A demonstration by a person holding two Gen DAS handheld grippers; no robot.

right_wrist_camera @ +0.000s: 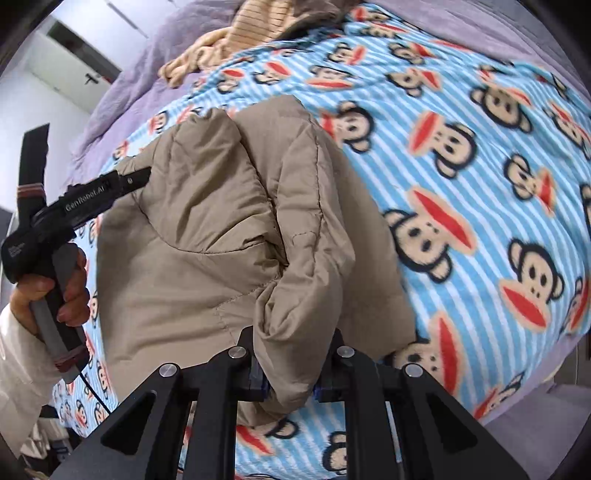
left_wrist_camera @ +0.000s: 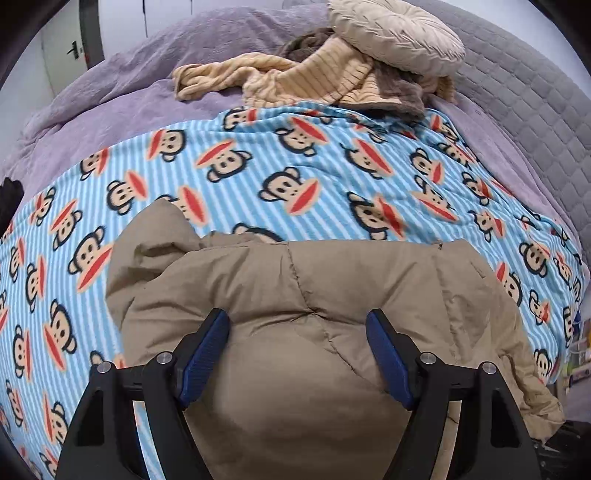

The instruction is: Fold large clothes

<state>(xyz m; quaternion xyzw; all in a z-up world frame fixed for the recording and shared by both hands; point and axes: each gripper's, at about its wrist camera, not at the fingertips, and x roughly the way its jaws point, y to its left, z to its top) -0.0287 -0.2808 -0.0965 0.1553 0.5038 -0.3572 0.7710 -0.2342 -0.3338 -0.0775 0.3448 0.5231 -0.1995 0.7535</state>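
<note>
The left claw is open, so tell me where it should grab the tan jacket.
Grip the puffy folded edge of the tan jacket lying between the left claw fingers, coming straight forward and down. That bulge is thick and already centred there; the right claw holds another bunched fold.

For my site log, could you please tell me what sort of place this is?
Most likely a bedroom: a bed under a purple bedspread, a monkey-print fleece blanket on top, and a round cream cushion near its head.

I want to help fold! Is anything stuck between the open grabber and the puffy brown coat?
No, nothing visible. The left gripper is open, its blue pads straddling the tan jacket on the monkey blanket.
</note>
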